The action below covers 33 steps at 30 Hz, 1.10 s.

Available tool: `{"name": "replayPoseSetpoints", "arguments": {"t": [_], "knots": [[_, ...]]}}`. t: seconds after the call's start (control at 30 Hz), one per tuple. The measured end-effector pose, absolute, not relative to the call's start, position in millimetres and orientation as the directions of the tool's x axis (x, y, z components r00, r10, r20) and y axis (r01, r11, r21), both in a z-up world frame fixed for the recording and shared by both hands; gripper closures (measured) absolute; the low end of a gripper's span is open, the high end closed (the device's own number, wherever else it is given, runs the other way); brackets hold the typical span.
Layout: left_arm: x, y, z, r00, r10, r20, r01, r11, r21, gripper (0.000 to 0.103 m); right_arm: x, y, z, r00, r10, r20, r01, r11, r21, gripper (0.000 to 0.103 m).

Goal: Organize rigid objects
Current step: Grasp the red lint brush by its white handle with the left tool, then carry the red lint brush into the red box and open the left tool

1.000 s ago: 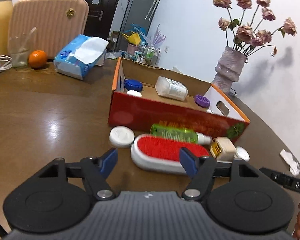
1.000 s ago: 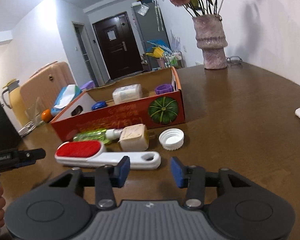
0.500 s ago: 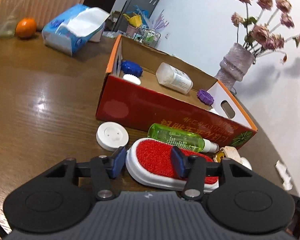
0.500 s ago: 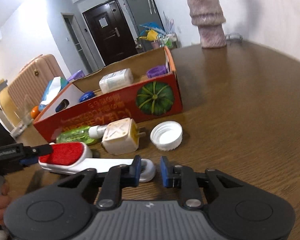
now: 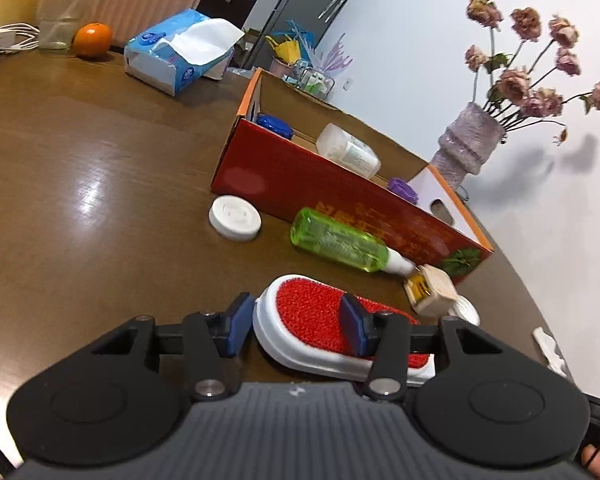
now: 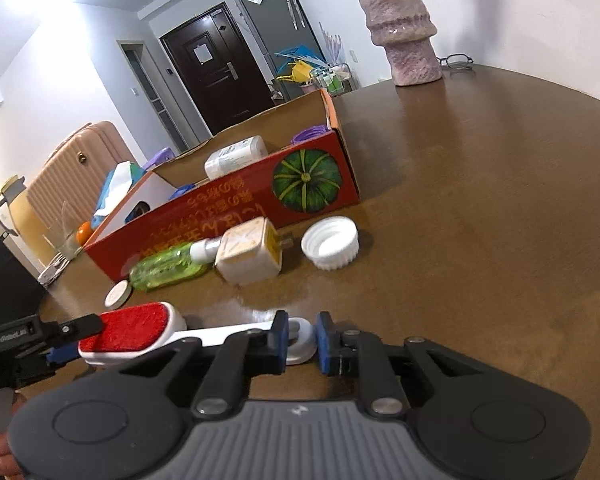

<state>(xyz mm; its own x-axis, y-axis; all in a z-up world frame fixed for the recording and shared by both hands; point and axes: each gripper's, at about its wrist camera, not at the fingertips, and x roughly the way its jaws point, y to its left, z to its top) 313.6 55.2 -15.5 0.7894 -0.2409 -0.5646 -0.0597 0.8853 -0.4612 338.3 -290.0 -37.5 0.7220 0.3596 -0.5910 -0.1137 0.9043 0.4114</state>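
Left wrist view
Left tongs (image 5: pixel 294 330): blue pads astride the red head of the lint brush (image 5: pixel 320 322); contact unclear, cannot tell if clamped.
Lint brush: on the tabletop (image 5: pixel 100 200), in front of the red box (image 5: pixel 300 176).
Green bottle (image 5: pixel 340 240): between brush and box.

Right wrist view
Right tongs (image 6: pixel 302 338): nearly together on the brush handle's end loop.
Lint brush (image 6: pixel 132 330): in front of the box (image 6: pixel 228 208).
White cap (image 6: pixel 330 242): just before the box's corner.

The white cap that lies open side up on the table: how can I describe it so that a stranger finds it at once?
Find the red cardboard box on the brown table, at the end printed with a green pumpkin. In front of that end, right of the cream cube-shaped plug, lies the white cap. Unlike the flat white lid past the green bottle, it is ridged and hollow.
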Motion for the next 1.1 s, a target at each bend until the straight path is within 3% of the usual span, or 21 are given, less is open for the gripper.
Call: {"name": "replayPoseSetpoints", "arguments": {"t": [0.4, 0.63, 0.93, 1.1], "knots": [[252, 35, 17, 0.835, -0.240, -0.496, -0.006, 0.896, -0.444, 0.056, 272, -308, -9, 0.791, 0.351, -0.501, -0.142, 0.902, 0.408, 0.087], [257, 36, 18, 0.832, -0.262, -0.490, 0.003, 0.884, -0.468, 0.055, 269, -309, -2, 0.807, 0.333, -0.488, -0.136, 0.908, 0.395, 0.087], [329, 51, 57, 0.885, -0.250, -0.393, 0.065, 0.902, -0.426, 0.055, 338, -288, 34, 0.846, 0.344, -0.407, -0.205, 0.915, 0.349, 0.087], [404, 68, 69, 0.877, -0.268, -0.398, 0.080, 0.900, -0.429, 0.055, 400, -275, 46, 0.851, 0.349, -0.392, -0.214, 0.913, 0.349, 0.087]]}}
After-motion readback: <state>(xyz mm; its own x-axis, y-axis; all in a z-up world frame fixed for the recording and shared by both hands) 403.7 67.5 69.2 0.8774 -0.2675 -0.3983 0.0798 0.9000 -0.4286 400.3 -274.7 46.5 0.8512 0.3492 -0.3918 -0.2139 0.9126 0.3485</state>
